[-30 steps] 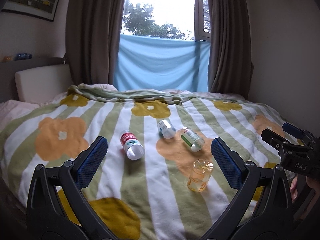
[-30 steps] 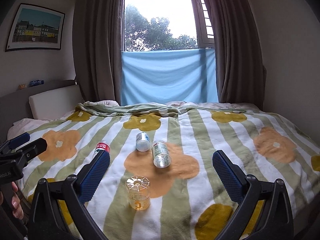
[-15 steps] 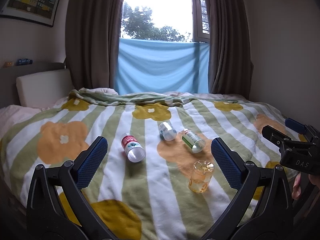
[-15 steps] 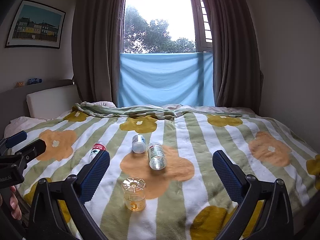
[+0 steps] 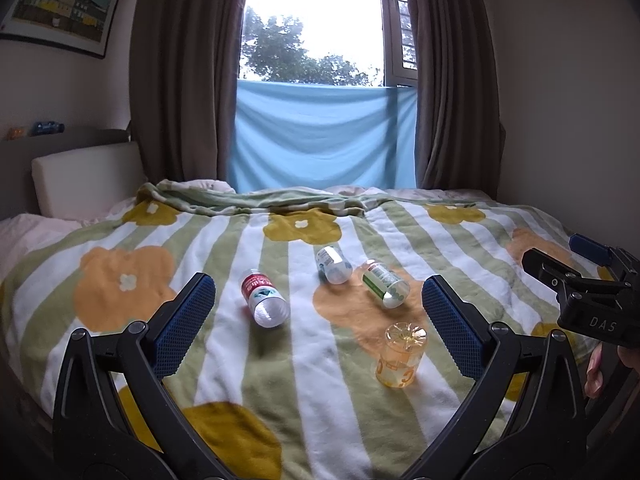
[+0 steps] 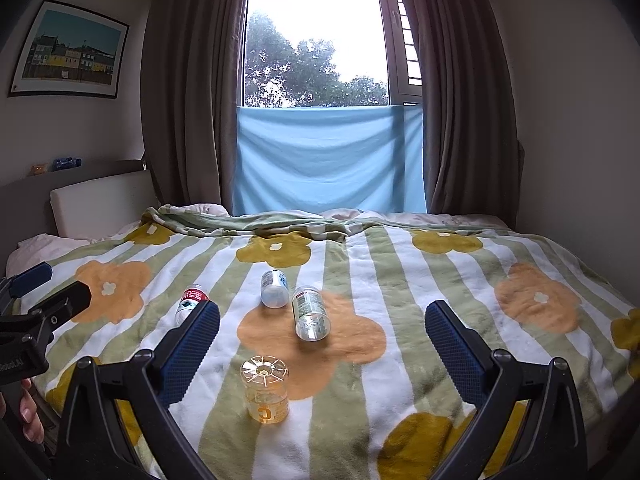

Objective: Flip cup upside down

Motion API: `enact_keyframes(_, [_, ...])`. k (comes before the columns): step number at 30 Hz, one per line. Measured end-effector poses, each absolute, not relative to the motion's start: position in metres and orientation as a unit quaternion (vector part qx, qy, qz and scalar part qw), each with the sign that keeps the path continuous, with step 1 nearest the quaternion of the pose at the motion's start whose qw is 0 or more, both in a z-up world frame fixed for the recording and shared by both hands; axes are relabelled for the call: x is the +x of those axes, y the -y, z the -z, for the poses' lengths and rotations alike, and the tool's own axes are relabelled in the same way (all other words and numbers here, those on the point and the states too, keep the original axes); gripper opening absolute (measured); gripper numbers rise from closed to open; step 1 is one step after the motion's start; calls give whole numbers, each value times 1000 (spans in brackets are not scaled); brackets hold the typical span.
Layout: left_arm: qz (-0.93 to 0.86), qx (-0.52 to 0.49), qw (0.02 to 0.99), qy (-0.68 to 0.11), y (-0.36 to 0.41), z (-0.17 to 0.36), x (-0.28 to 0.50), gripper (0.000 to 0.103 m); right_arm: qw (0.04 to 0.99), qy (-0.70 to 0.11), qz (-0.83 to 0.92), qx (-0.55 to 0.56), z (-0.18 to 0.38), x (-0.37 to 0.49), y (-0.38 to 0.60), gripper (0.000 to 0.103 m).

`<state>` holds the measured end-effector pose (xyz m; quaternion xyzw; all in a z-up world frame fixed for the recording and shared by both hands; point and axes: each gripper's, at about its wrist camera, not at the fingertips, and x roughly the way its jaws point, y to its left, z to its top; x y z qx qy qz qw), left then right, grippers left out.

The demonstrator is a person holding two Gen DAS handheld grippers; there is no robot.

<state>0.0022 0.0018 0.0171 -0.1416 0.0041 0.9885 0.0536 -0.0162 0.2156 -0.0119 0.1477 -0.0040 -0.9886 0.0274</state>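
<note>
Now cup (image 6: 265, 389) btwn, beyond right gripper (image 6: 322, 344) jaws.

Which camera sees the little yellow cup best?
The right wrist view: the cup stands near the middle between its jaws, whole and close. The left wrist view shows the cup too, but off to the right, beside one finger.

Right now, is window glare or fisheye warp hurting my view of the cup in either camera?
Left wrist view: window blown out white, curtains bowed, yet the clear orange plastic cup reads sharp on the striped floral blanket. Right wrist view: same overexposed sky, cup crisp, its ribbed base facing up; frame corners dark.
</note>
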Motion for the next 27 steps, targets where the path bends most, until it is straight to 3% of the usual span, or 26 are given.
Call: enact_keyframes(27, [-993, -113, 18, -16, -2, -22, 10, 103, 29, 4, 988, 149, 11, -16, -214, 103])
